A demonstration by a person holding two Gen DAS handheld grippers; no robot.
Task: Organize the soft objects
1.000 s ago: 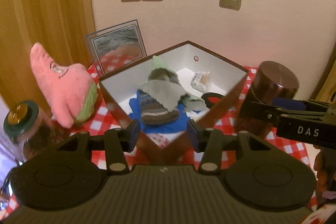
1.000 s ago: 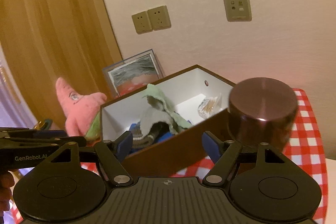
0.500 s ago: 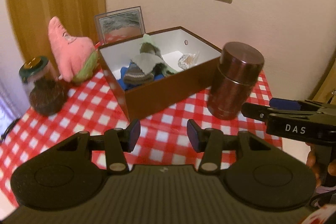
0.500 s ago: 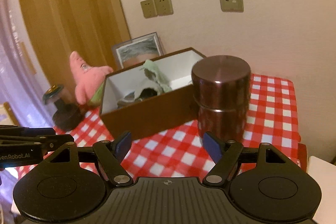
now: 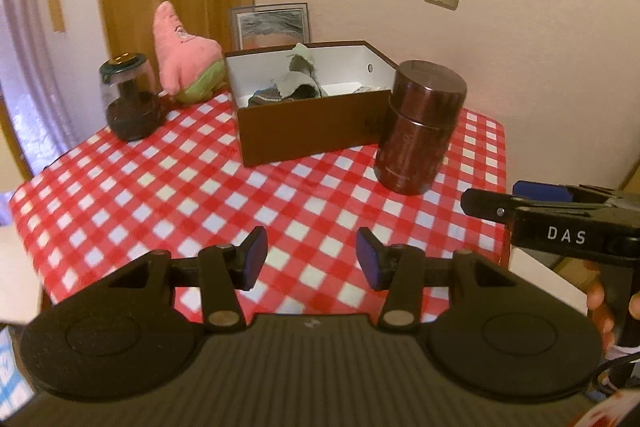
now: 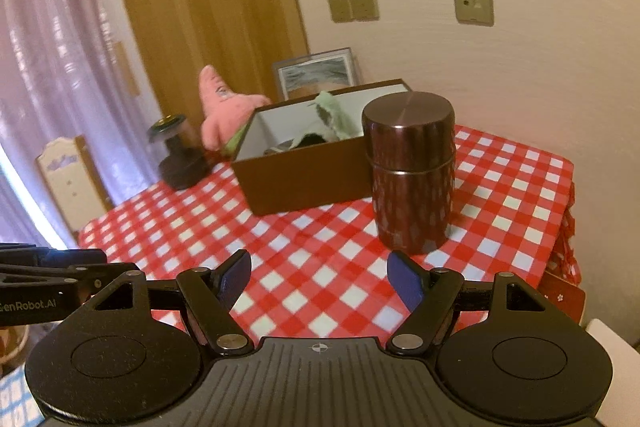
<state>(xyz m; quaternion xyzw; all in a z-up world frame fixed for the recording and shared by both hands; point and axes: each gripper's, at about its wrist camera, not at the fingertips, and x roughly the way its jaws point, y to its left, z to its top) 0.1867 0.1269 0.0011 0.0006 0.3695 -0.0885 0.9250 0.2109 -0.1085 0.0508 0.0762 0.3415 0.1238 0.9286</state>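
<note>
A brown box (image 5: 308, 123) (image 6: 304, 179) with white inner walls stands at the back of the checked table. Soft cloth items (image 5: 294, 87) (image 6: 328, 123), a pale green rag and a striped knit piece, lie heaped inside it. A pink star plush (image 5: 184, 55) (image 6: 222, 107) leans to the left of the box. My left gripper (image 5: 308, 261) hangs open over the near table with nothing between its blue pads. My right gripper (image 6: 320, 283) is open too and empty; its side shows at the right edge of the left wrist view (image 5: 516, 203).
A dark brown metal canister (image 5: 420, 131) (image 6: 410, 171) stands right of the box. A dark grinder jar (image 5: 128, 99) (image 6: 180, 151) sits at the left. A framed picture (image 5: 272, 27) leans on the wall behind the box. The table's right edge (image 5: 502, 187) is close.
Both grippers have drawn back from above the box to the near side of the table. The box and canister now look smaller and farther. Neither gripper's opening has visibly changed.
</note>
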